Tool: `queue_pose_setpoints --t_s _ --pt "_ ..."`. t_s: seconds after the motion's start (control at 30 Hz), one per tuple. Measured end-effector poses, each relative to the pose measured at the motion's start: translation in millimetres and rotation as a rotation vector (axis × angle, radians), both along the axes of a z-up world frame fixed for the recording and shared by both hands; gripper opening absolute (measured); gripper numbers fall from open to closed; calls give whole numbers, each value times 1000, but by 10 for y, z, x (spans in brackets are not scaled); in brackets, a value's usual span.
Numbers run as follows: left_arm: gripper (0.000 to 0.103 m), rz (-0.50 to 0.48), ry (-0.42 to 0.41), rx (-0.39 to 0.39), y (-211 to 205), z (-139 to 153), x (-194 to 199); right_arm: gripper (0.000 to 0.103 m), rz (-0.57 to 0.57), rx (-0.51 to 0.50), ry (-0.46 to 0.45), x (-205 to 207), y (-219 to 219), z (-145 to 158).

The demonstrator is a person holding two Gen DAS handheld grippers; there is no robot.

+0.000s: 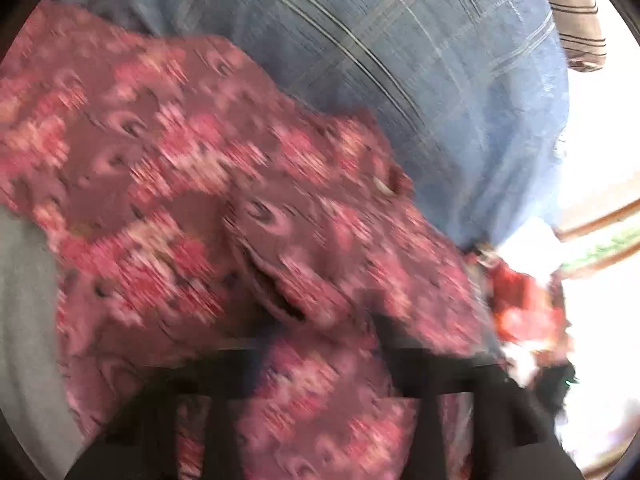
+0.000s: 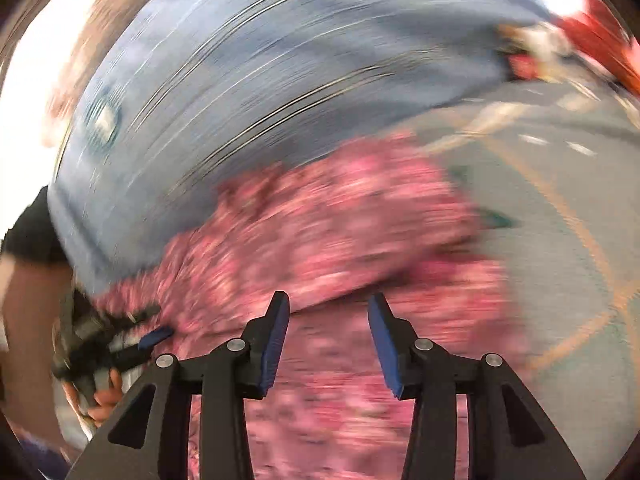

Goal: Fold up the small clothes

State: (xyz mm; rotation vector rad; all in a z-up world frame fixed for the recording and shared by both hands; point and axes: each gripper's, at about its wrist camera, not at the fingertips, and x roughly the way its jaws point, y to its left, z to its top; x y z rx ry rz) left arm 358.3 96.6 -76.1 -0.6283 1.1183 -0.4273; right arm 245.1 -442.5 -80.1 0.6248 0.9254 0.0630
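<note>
A maroon and pink flowered garment (image 1: 208, 184) fills the left wrist view and drapes over my left gripper (image 1: 320, 364), hiding its fingertips, so its state is unclear. In the right wrist view the same garment (image 2: 328, 232) lies blurred under and ahead of my right gripper (image 2: 328, 312), whose blue-padded fingers (image 2: 276, 344) stand apart with nothing between them. The left gripper (image 2: 154, 338) shows at the left of that view, at the garment's edge.
A large blue striped pillow (image 1: 420, 80) lies behind the garment, also in the right wrist view (image 2: 248, 92). Red and white cloth (image 1: 524, 312) lies at the right. A grey patterned bedsheet (image 2: 560, 220) spreads to the right. A striped cushion (image 1: 576, 16) is at the top right.
</note>
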Motion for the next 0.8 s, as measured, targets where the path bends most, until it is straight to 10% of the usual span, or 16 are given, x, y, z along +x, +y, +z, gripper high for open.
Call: queue_pose_setpoints --t_s 0.23,0.53,0.6,0.8 --pt "7 98 -128 5 254 235 43 49 -98 220 19 -144 -503 -197" --pt "7 119 -75 -41 384 128 20 48 -214 436 -16 192 -531 -468" --pt "7 113 -80 -49 365 130 16 14 -287 501 -31 172 -651 -515" --pt "8 37 -28 75 59 -34 64 8 -308 303 -20 130 -704 -563"
